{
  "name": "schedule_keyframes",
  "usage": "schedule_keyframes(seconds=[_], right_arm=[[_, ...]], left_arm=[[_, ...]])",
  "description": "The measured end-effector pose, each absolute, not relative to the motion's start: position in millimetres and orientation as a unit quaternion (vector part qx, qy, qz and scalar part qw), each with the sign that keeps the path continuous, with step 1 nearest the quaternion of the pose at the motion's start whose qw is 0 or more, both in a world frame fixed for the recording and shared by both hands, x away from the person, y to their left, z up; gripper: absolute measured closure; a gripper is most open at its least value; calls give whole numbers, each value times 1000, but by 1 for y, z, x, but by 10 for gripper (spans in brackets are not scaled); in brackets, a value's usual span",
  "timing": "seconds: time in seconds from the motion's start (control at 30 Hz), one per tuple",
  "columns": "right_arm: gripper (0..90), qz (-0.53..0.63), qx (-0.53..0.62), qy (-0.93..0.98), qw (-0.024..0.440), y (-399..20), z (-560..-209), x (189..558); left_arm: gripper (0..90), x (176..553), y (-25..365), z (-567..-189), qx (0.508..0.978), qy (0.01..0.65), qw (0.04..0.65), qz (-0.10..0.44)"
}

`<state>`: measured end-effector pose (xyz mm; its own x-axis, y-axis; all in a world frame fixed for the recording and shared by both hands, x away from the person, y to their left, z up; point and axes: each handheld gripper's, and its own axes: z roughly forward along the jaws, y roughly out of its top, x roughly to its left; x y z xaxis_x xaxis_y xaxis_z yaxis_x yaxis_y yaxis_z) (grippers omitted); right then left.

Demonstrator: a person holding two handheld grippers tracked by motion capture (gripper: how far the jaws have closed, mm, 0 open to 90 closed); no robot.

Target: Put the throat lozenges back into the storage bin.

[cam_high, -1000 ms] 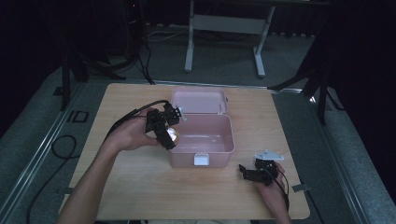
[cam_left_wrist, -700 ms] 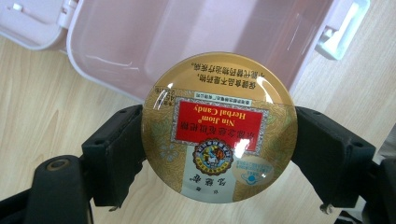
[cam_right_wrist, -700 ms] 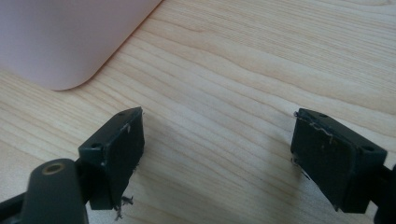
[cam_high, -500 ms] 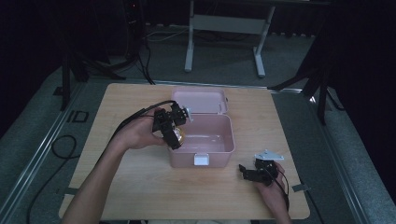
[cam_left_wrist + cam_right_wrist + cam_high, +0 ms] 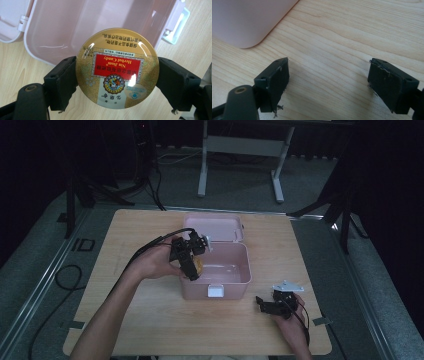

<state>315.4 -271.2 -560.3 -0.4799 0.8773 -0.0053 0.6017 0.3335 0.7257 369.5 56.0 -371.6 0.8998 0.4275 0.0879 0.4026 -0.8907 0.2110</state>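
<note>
Dark floor and metal stand legs are surrounding a wooden bench (image 5: pixel 150 330) that is carrying an open pink box (image 5: pixel 235 287), its lid (image 5: pixel 212 227) lying flat behind it. The left claw (image 5: pixel 192 265) is clamping a round gold tin (image 5: pixel 117 67) by its edges, label facing the camera, and is holding it over the box's left rim. By this reading, the step in hand is placing the tin into the box. The next move is calling for a shift past the rim, a descent to the box floor, then a release. The rim and left wall are standing in the way if the tin is lowered too soon. The right claw (image 5: pixel 267 306) is resting on the bench near the box's front right corner, jaws apart and gripping nothing.
</note>
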Motion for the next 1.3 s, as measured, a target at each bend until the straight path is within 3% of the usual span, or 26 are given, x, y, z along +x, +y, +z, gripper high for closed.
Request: schedule_keyframes(seconds=[0.63, 0.8, 1.3], right_arm=[[172, 339, 468, 791, 204, -271, -560, 315], [172, 339, 468, 791, 204, -271, -560, 315], [171, 339, 467, 792, 202, -271, -560, 315]], left_arm=[[207, 370, 50, -372, 971, 213, 94, 57], [147, 370, 51, -366, 966, 222, 109, 71], [161, 361, 83, -349, 948, 260, 126, 129]])
